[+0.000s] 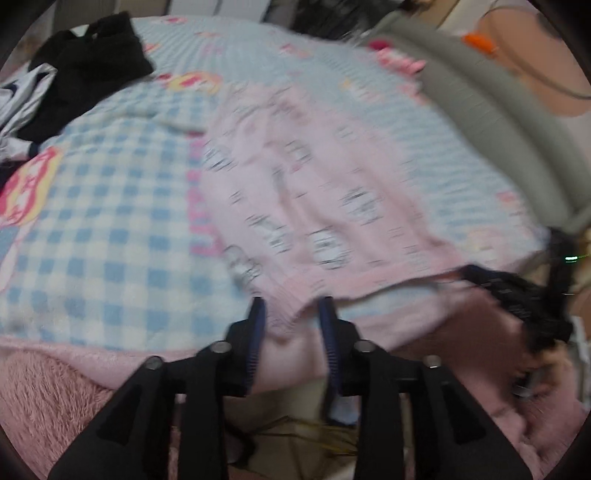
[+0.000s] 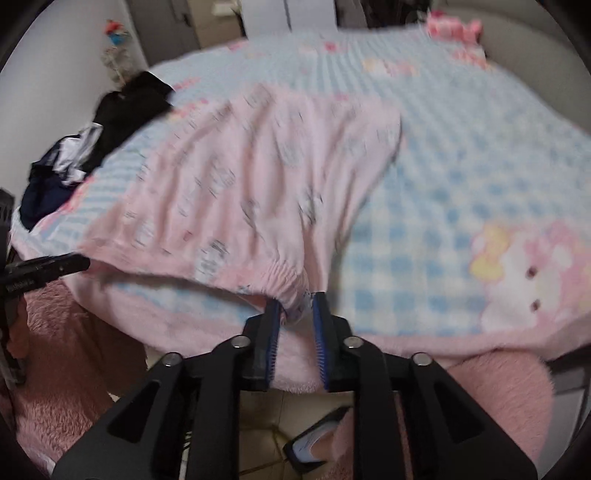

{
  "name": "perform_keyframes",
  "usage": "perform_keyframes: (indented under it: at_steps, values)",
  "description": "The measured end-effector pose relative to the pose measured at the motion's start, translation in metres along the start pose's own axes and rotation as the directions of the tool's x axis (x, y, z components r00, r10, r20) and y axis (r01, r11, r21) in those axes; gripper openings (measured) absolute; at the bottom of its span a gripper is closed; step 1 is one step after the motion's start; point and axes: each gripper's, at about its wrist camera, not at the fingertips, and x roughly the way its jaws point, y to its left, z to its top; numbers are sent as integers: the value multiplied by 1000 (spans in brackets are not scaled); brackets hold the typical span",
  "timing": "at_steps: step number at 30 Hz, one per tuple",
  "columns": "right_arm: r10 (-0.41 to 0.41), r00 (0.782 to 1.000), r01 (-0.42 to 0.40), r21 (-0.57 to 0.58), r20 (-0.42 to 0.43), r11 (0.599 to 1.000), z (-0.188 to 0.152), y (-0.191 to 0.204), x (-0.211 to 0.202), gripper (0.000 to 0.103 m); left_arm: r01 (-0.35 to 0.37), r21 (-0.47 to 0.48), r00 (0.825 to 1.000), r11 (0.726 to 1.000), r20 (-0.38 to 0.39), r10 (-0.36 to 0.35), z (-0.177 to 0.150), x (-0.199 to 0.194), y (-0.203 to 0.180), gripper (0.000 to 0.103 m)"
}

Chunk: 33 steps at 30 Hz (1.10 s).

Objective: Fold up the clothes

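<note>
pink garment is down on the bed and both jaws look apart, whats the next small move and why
Probably back both off the hem, then regrasp for the first fold. The pink garment lies spread on the checked blanket. The left hand-held gripper and right hand-held gripper stand open at its near hem, with fabric between the pads but not pinched.

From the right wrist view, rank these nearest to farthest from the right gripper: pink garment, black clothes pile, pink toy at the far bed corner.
1. pink garment: its hem sits between the right gripper fingers.
2. black clothes pile: far left on the bed.
3. pink toy: top right, far corner.
</note>
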Motion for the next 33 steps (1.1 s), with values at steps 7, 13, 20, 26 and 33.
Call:
perform_keyframes:
  at_steps: [7,13,20,26,33]
  values:
    - [53,998,-55,99,21,994,12,-18,-1,29,-135,-114,990,984,-45,130,12,25,31,41]
    - [15,1000,-12,112,-25,994,27,-22,26,29,-55,-213,994,976,-99,34,16,57,51,41]
    - [-107,987,115,59,-121,992,35,-24,61,28,-266,-109,962,958,-94,256,18,41,46,15]
    - [-16,1000,17,29,-26,999,90,-11,18,28,-167,-63,985,984,24,169,86,28,59,16]
    - [97,995,-96,-134,-3,986,191,65,59,28,-188,-35,981,982,32,189,184,104,79,26]
